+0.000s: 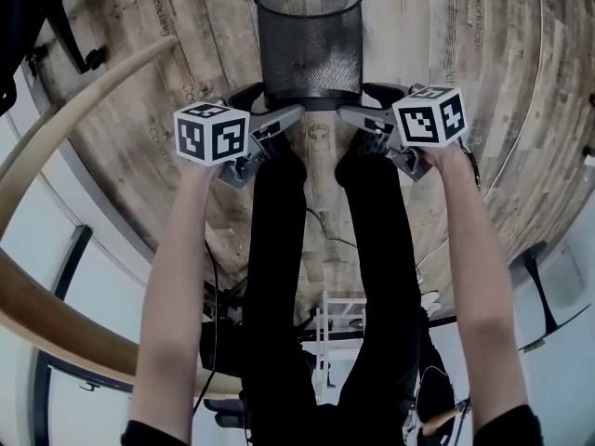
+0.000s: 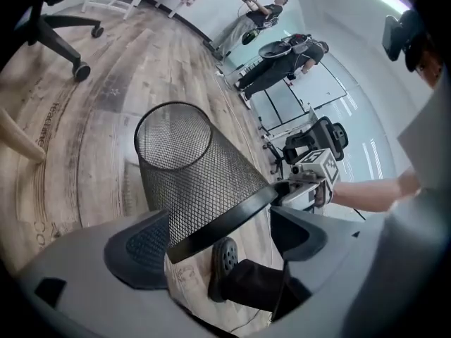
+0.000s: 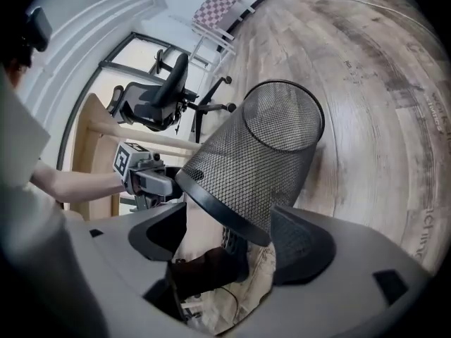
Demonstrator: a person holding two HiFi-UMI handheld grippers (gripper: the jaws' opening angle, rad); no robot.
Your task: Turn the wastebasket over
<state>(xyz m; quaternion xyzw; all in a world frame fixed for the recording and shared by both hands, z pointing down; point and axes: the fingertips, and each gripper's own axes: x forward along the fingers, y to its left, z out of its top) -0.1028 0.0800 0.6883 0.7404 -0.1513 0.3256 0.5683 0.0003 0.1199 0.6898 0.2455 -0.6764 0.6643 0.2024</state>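
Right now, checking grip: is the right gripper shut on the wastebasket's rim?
No, the right gripper has its jaws wide apart around the wastebasket rim.

The head camera looks steeply down along the person's arms at the plank floor (image 1: 483, 91), with the left claw (image 1: 270, 110) and right claw (image 1: 370, 108) near and the mesh wastebasket (image 1: 309, 35) just beyond. Each claw's camera sits close behind its own jaws, facing the wastebasket from opposite sides and catching the other claw across it. All three views share the wastebasket and the floor.

Office space: swivel chairs (image 3: 158, 97), wood-plank floor (image 2: 106, 69), glass partitions (image 2: 310, 94).
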